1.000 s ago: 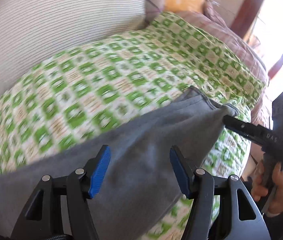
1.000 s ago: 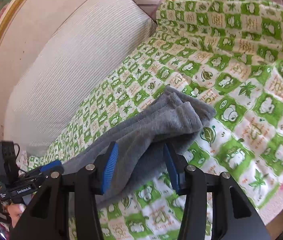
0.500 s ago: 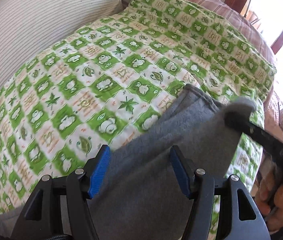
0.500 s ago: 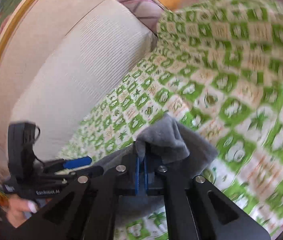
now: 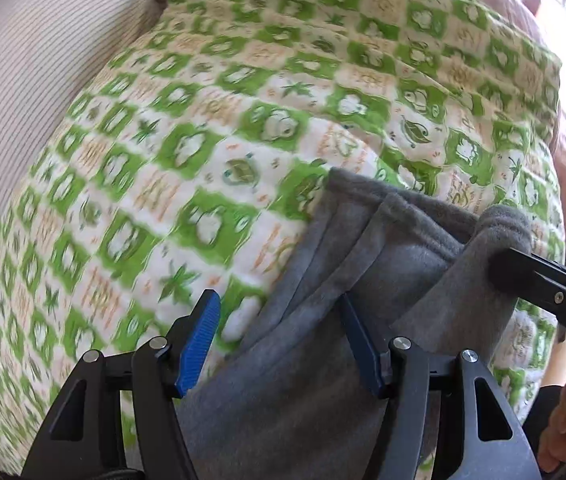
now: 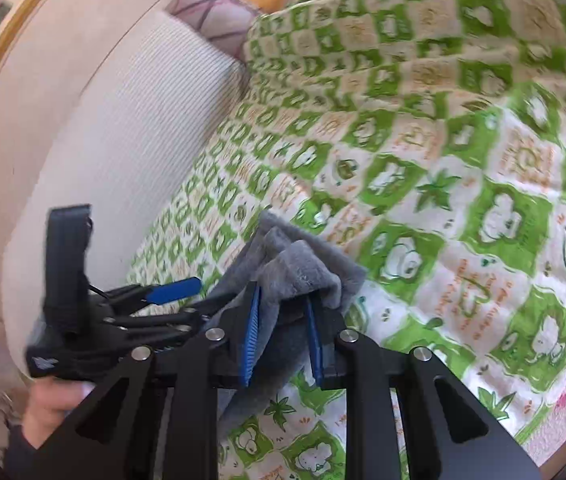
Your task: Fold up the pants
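— What do you see along my left gripper (image 5: 279,340)?

— Your blue pads (image 5: 199,336) stand wide apart, released. The grey pants (image 5: 323,280) are soft fleece, stacked in several layers with their hemmed edges showing. They lie on the green-and-white checked blanket (image 5: 203,140); the cloth passes between your fingers and under the right one, then runs away from you toward the far right. There the top corner is lifted off the blanket, draped over the tip of my right gripper (image 5: 523,276), which comes in from your right. A striped cushion (image 5: 23,80) lies off to your left.

— And along my right gripper (image 6: 281,332)?

— Its pads are close together, clamped on a thick bunch of the pants (image 6: 303,268). The fleece bulges up just past the fingertips and a strip hangs down between the fingers toward me. The long run of cloth trails left and back, toward my left gripper (image 6: 171,292), which lies near on that side with its blue pad showing. The blanket (image 6: 463,200) spreads ahead and to the right; the cushion (image 6: 123,140) is far left.
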Tool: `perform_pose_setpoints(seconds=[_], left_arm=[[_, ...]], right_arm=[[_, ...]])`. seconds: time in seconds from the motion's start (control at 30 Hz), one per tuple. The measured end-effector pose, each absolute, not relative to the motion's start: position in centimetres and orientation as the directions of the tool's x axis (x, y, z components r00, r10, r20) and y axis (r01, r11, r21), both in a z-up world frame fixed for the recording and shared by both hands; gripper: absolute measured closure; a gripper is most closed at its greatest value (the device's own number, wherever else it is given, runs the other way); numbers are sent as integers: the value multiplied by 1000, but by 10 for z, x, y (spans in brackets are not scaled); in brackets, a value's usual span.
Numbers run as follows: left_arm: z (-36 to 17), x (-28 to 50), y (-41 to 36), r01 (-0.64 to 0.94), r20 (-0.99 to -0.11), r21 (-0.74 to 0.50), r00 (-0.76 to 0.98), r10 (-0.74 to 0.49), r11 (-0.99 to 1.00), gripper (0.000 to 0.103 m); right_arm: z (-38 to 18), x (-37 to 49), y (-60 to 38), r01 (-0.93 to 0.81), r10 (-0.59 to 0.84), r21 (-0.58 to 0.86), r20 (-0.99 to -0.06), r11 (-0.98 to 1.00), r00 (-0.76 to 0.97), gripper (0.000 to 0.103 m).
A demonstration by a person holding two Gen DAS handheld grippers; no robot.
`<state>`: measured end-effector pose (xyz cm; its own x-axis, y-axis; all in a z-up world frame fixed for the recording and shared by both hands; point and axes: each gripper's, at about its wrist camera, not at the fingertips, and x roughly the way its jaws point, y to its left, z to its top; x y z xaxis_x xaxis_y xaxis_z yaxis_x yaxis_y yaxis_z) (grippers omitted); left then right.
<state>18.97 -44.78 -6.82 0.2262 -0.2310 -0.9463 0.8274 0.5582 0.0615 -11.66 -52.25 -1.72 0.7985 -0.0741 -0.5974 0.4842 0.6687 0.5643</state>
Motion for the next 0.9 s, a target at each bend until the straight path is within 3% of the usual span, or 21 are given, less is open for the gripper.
perform_pose_setpoints(seconds=[0.03,0.13,0.17,0.23,0.33,0.53,0.73,0.9], left_arm=[[-69,188,-452,834,-943,68,233,-237,547,42],[-68,187,-469,853,-944,8,178,-278,522,79],[-63,189,-472,844,-938,20,201,-283,536,87],[-53,191,-477,838,-930,15,212,-301,546,96],[-47,190,-480,862,-934,-129,60,-351,490,87],[-62,164,-499,909,-958,29,144,-248,417,86],[-66,167,-510,896,-952,32,162,-260,443,82],[-71,171,-493,918,-954,25,139,-264,396,88]], right_arm=[[-19,-117,-525,486,-66,581,-596,653,800,72],[-24,-119,-531,492,-54,607,-595,624,802,68],[-25,-118,-531,493,-47,610,-598,620,800,66],[-27,-117,-532,493,-36,619,-600,612,799,66],[-28,-119,-533,480,-21,649,-582,591,813,62],[-29,-126,-533,473,-14,681,-563,559,827,62],[-27,-126,-529,480,-23,673,-568,563,823,61],[-27,-129,-529,480,-25,678,-564,556,825,58]])
